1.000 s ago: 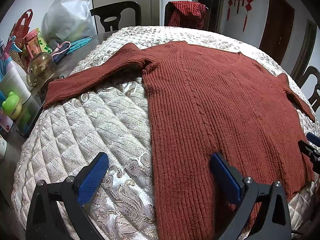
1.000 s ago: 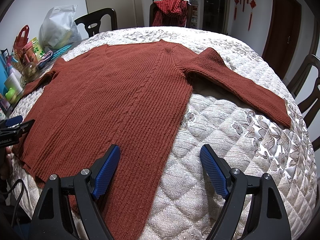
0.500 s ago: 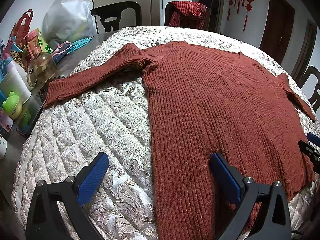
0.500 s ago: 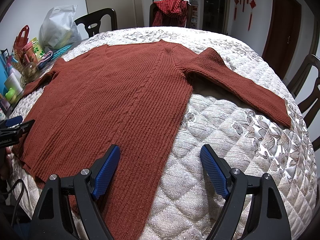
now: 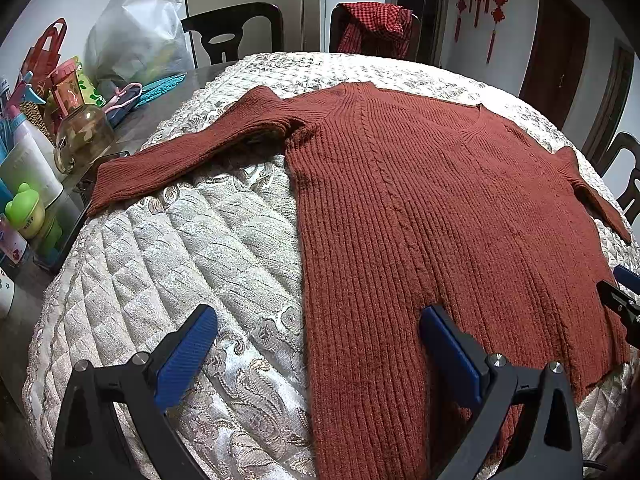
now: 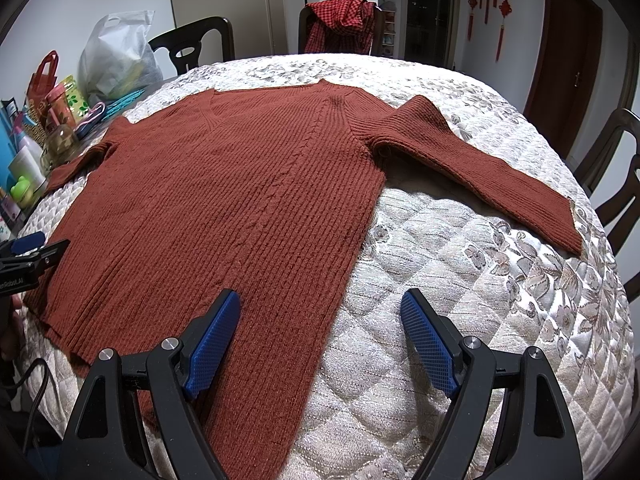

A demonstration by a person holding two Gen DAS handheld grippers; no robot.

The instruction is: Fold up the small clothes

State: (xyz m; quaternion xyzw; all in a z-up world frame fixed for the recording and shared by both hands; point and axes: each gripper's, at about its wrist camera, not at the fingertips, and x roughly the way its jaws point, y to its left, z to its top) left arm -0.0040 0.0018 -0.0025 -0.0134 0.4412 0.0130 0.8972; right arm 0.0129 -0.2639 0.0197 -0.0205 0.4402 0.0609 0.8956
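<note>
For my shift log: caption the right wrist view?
Open right gripper poised over rust-red sweater spread flat on quilted table cover, sleeves out.

Left gripper [image 5: 316, 344]: black plastic frame, ribbed blue pads [image 5: 186, 356], silver screws, right gripper [image 6: 320, 340]: matching black frame, cross-hatched blue pads [image 6: 428, 344], silver screws

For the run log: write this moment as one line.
sweater: flat on quilt, unfolded | left gripper: open, empty | right gripper: open, empty
</note>
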